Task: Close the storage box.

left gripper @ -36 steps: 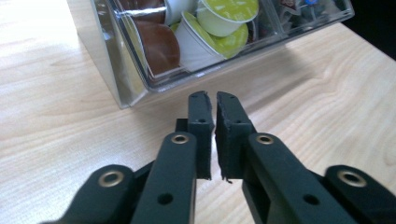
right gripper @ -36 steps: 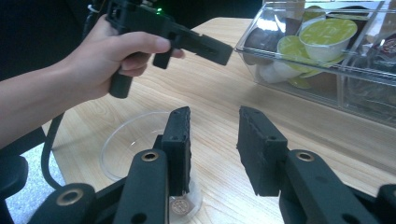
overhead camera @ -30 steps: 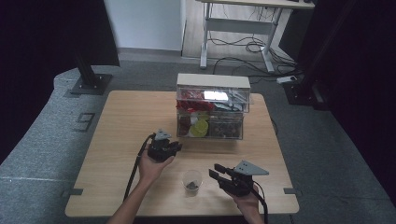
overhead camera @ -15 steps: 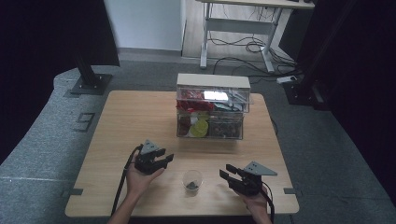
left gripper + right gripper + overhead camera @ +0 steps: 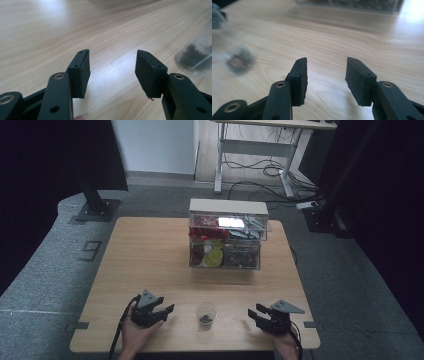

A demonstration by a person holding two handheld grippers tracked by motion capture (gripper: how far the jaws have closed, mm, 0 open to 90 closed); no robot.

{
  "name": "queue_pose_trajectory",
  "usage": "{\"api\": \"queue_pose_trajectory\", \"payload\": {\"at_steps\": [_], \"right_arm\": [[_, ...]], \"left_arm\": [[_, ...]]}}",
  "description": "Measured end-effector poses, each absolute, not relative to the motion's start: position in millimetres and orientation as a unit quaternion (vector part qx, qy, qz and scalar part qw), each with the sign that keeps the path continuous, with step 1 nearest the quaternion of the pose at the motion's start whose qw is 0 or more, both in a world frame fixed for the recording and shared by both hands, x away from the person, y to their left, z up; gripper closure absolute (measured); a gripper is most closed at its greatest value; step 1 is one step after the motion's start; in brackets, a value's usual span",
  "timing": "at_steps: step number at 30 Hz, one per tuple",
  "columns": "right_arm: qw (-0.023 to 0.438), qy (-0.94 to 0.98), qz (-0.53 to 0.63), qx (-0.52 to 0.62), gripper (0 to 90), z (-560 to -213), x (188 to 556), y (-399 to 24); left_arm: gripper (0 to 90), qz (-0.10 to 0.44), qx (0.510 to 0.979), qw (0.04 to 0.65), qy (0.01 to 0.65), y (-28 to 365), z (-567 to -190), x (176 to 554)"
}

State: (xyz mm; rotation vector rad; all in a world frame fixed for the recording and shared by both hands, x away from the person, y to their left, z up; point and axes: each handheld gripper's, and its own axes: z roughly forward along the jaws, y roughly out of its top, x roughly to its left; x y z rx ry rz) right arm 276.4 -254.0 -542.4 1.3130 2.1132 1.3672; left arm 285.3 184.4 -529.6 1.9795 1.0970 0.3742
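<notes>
The small clear cup stands upright on the bench, near the front edge, at about 6 o'clock from the bench centre. It is between the two claws and apart from both. I judge it is thin plastic, very light and easy to tip or crush, so a soft hold around the side wall, about the middle of its height, seems best; a strong squeeze can deform it. The wall looks smooth and may be slippery. It is transparent, with a small dark heap of something at the bottom; what this is I cannot tell. In the left gripper view the cup appears blurred at 3 o'clock, and in the right gripper view the cup is blurred at 9 o'clock.

The left claw lies low at 9 o'clock from the cup, held by the person's left hand, and points toward the cup. Its jaws stand apart and hold nothing, only bare wood shows between them. The right claw is at 3 o'clock from the cup, also released, with nothing between its jaws.

At 12 o'clock from the cup, well apart, stands a clear storage box with compartments of mixed things, red, yellow and dark. Beyond the bench there is grey floor.
</notes>
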Motion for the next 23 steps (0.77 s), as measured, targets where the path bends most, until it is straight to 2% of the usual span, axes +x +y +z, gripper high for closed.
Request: {"api": "queue_pose_trajectory", "payload": {"at_steps": [10, 23], "right_arm": [[0.15, 0.735, 0.454, 0.48, 49.7, -553, 284, -264], [0.162, 0.735, 0.444, 0.485, 42.5, -553, 284, -264]], "left_arm": [[44.9, 0.146, 0.8, 0.39, 0.432, 189, -543, 278], [44.1, 0.143, 0.799, 0.392, 0.434, 190, -543, 277]]}}
